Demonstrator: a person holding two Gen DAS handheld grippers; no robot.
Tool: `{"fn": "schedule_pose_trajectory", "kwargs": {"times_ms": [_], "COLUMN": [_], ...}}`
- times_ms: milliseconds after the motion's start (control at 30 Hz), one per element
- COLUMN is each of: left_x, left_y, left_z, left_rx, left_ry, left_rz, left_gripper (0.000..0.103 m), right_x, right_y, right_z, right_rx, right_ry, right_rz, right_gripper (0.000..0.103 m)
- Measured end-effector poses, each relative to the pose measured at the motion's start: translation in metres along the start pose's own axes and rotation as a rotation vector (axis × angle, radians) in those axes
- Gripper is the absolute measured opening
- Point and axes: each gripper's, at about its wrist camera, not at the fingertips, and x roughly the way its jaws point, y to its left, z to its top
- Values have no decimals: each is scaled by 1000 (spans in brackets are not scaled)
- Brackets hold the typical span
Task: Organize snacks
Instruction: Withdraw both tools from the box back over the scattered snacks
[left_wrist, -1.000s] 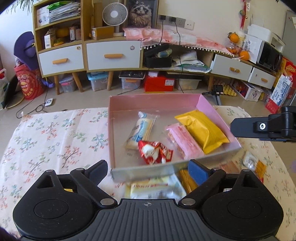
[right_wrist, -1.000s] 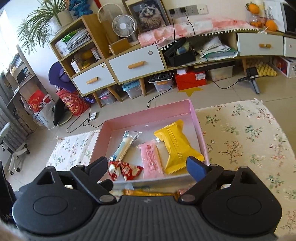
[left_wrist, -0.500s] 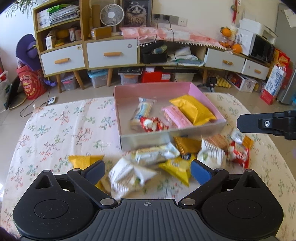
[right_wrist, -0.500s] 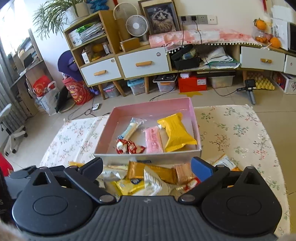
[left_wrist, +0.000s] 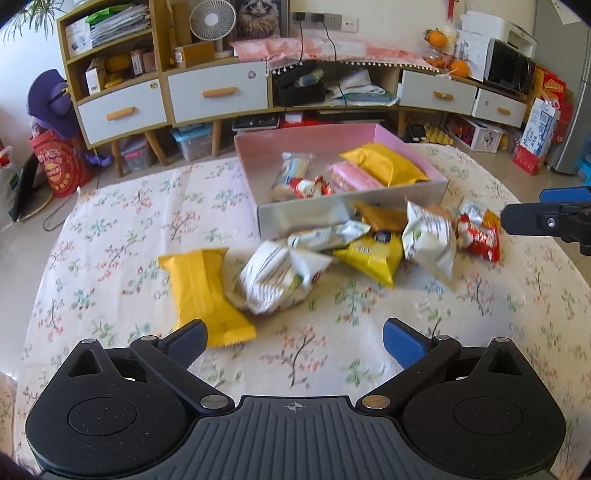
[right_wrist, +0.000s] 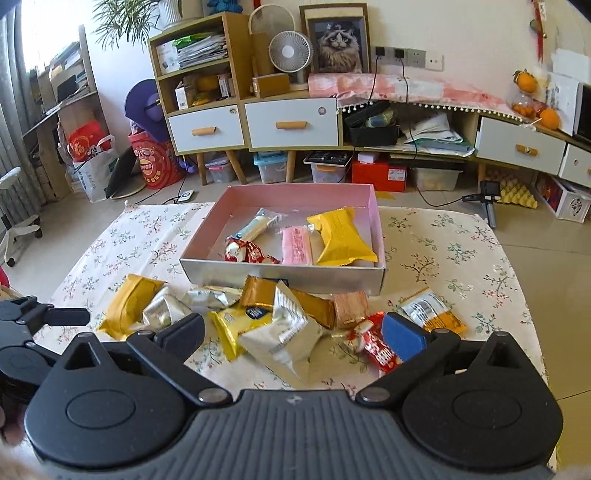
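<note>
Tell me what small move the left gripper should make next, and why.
Probably lower the left gripper onto the yellow packet lying alone on the tablecloth just ahead of its left jaw. Both jaws are open and empty, that packet is nearest, and the pink box still has room.

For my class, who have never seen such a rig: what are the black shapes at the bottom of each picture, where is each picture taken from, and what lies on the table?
The black shapes are two hand-held grippers, one in each of a person's hands; no robot arm. Each picture comes from a camera on one gripper, looking forward along its blue-tipped fingers. The left gripper and right gripper are both open and hold nothing. On the flowered tablecloth stands a pink box with four snacks inside, among them a yellow packet. More loose snacks lie in a heap in front of the box.
</note>
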Motion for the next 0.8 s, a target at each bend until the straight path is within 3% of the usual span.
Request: {"fn": "schedule_pose_trajectory", "kwargs": {"times_ms": [300,800], "left_x": [-3,20], "left_y": [38,68], "left_z": [-19,-23], "left_rx": [-31,-124], "left_ry": [-25,-20], "left_rz": [21,77], "left_gripper": [102,102], "right_x": [7,26], "right_y": [-7,4], "right_z": [-22,-28], "right_rx": [-67,-86], "right_ry": [25,103], "right_rz": [-61,-40], "right_gripper": [103,103]}}
